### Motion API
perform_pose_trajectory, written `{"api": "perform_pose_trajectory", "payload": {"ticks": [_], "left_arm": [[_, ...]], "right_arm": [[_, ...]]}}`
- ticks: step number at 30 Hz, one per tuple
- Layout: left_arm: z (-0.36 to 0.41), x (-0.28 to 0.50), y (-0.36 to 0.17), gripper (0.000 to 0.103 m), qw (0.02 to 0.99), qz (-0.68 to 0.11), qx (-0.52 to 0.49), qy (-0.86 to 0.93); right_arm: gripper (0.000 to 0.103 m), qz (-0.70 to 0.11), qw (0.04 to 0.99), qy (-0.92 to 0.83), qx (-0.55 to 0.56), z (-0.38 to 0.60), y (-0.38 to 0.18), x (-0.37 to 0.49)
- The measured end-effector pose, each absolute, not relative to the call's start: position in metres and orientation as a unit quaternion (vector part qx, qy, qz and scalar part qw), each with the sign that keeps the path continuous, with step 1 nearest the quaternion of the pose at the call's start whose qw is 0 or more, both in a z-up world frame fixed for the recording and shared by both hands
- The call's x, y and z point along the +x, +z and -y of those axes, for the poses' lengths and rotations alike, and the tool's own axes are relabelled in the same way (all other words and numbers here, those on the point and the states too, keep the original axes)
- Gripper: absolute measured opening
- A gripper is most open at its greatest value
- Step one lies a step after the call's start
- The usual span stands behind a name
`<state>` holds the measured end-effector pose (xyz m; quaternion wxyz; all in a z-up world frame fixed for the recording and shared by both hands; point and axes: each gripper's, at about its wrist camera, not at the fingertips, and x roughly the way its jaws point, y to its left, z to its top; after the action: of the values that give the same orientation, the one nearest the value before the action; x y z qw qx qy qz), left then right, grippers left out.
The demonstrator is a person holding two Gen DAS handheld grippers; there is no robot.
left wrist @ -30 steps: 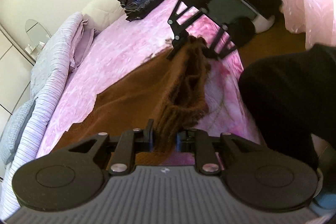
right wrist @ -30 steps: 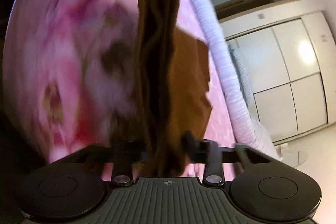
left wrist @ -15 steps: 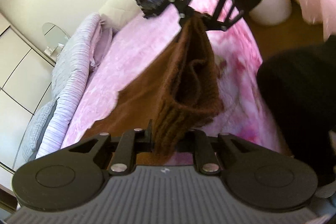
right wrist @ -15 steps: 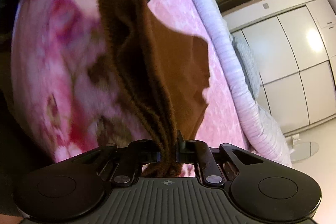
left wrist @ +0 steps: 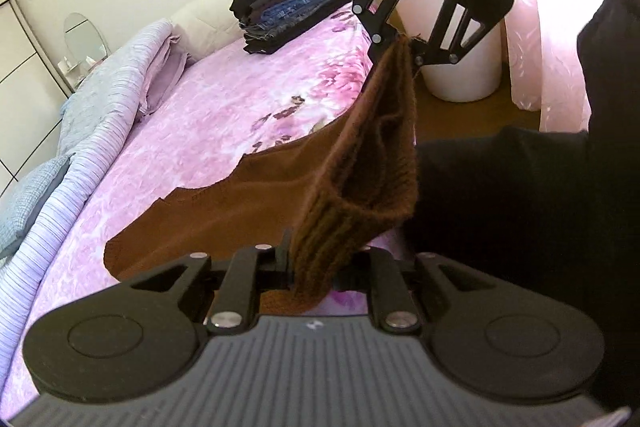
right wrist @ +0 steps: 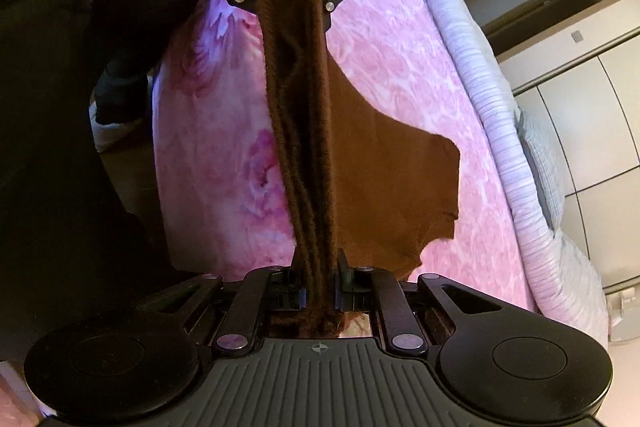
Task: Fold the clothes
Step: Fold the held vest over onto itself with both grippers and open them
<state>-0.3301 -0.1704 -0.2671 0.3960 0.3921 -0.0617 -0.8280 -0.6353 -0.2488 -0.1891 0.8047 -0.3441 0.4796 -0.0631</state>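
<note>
The left gripper (left wrist: 310, 265) is clamped on one end of the ribbed hem of a brown sweater (left wrist: 360, 163), its fingers closed tight on the knit. The right gripper (right wrist: 320, 287) is likewise pinched shut on the other end of that hem. In the left view the right gripper sits at 1 o'clock; in the right view the left gripper sits at 12 o'clock, so the two face each other with the hem stretched between them as a raised, sagging band. The rest of the sweater trails down from the band onto the pink bedspread (left wrist: 224, 123), spreading toward 9 o'clock in the left view and toward 3 o'clock in the right view.

A stack of folded clothes (left wrist: 288, 3) lies on the bed at 11 o'clock in the left view, well apart from the sweater. A striped duvet (left wrist: 92, 115) is bunched along the bed's far edge at 9 o'clock. A white bin (left wrist: 464, 67) stands on the floor just behind the right gripper.
</note>
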Motion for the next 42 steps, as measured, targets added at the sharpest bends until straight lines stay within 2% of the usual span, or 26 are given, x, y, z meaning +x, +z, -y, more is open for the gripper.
{"api": "perform_pose_trajectory", "payload": {"ticks": [4, 8, 12, 17, 23, 29, 33, 37, 39, 42], "left_arm": [[0.176, -0.318, -0.245, 0.013, 0.403, 0.05, 0.366, -0.837], [0.204, -0.296, -0.206, 0.013, 0.415, 0.031, 0.332, -0.847], [0.252, -0.266, -0.177, 0.014, 0.427, -0.006, 0.306, -0.851], [0.336, -0.217, -0.166, 0.014, 0.454, -0.084, 0.279, -0.842], [0.428, -0.158, -0.203, 0.014, 0.477, -0.203, 0.242, -0.82], [0.483, -0.128, -0.279, 0.014, 0.472, -0.31, 0.245, -0.788], [0.496, -0.119, -0.311, 0.015, 0.471, -0.331, 0.247, -0.779], [0.501, -0.11, -0.317, 0.017, 0.468, -0.336, 0.233, -0.783], [0.51, -0.108, -0.321, 0.025, 0.47, -0.344, 0.23, -0.78], [0.517, -0.103, -0.328, 0.029, 0.479, -0.366, 0.216, -0.768]], "right_arm": [[0.01, -0.482, 0.794, -0.062, -0.364, 0.25, -0.17, -0.639], [0.011, -0.463, 0.8, -0.069, -0.375, 0.278, -0.128, -0.632], [0.011, -0.445, 0.807, -0.073, -0.381, 0.325, -0.093, -0.614], [0.011, -0.443, 0.821, -0.064, -0.355, 0.411, -0.071, -0.567], [0.011, -0.477, 0.83, -0.036, -0.287, 0.526, -0.094, -0.497], [0.011, -0.53, 0.828, -0.005, -0.181, 0.608, -0.168, -0.446], [0.011, -0.548, 0.823, -0.001, -0.15, 0.637, -0.203, -0.433], [0.011, -0.545, 0.83, -0.008, -0.12, 0.661, -0.204, -0.429], [0.011, -0.543, 0.833, -0.016, -0.105, 0.671, -0.201, -0.428], [0.017, -0.542, 0.836, -0.03, -0.08, 0.675, -0.216, -0.419]]}}
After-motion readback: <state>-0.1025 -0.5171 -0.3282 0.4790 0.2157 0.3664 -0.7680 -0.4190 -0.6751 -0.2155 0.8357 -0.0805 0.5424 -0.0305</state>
